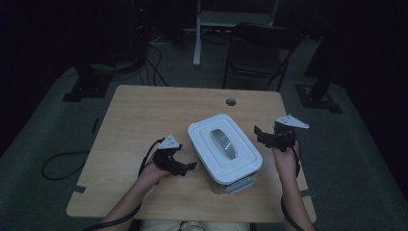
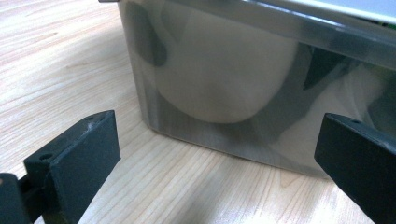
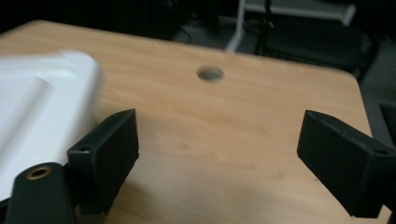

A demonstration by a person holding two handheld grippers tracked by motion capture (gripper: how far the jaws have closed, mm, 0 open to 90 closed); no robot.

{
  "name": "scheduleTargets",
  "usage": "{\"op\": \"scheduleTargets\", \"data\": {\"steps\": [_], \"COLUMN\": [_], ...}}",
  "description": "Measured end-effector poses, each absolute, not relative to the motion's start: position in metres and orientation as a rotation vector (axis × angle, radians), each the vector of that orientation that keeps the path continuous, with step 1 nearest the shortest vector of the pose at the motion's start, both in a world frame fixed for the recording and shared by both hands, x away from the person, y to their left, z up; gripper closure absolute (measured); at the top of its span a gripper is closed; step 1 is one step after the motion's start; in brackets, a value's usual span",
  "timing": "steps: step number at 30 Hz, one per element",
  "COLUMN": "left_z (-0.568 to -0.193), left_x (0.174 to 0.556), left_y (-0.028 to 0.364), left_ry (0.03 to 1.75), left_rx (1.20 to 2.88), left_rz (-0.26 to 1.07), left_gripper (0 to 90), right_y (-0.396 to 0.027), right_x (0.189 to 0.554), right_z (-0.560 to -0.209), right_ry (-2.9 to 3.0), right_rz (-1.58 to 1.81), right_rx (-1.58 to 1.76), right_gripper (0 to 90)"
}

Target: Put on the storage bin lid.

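A translucent storage box with a white lid [image 1: 225,144] sits in the middle of the wooden table [image 1: 139,120]. A grey handle recess runs along the lid's top. My left gripper [image 1: 185,166] rests just left of the box with its jaws open and aimed at the box's side. In the left gripper view the cloudy wall of the box [image 2: 224,79] stands close ahead of the left gripper [image 2: 217,163], with a pale rounded shape inside. My right gripper [image 1: 262,136] hovers off the box's right side, open and holding nothing. The right gripper [image 3: 219,158] has the lid's corner [image 3: 37,112] beside its left jaw.
A round cable hole [image 1: 231,102] lies in the tabletop behind the box, the same hole [image 3: 210,73] ahead of the right jaws. A dark chair [image 1: 260,48] and a white stand leg stand beyond the table. Cables trail on the floor at left [image 1: 57,163].
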State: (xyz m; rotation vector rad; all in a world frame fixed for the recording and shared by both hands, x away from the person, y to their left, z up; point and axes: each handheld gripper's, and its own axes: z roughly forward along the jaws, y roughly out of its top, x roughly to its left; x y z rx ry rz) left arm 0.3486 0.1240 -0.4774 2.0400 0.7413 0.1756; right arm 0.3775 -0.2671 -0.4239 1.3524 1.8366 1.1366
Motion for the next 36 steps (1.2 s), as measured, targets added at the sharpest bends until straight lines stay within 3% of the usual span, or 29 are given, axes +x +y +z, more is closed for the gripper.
{"op": "scheduleTargets", "data": {"steps": [7, 17, 36], "left_z": [-0.479, -0.484, -0.482], "left_x": [0.351, 0.351, 0.376], "left_y": [0.122, 0.113, 0.123], "left_ry": [0.759, 0.744, 0.789], "left_rx": [2.029, 2.056, 2.07], "left_rz": [0.18, 0.181, 0.244], "left_gripper": [0.8, 0.8, 0.8], "right_y": [-0.267, -0.263, -0.236], "right_x": [0.37, 0.38, 0.371], "right_z": [-0.436, -0.497, -0.503], "right_ry": [1.845, 1.948, 2.049], "right_rz": [1.134, 1.115, 1.262], "right_rx": [1.365, 1.466, 1.411], "right_gripper": [12.6, 13.2, 20.5]}}
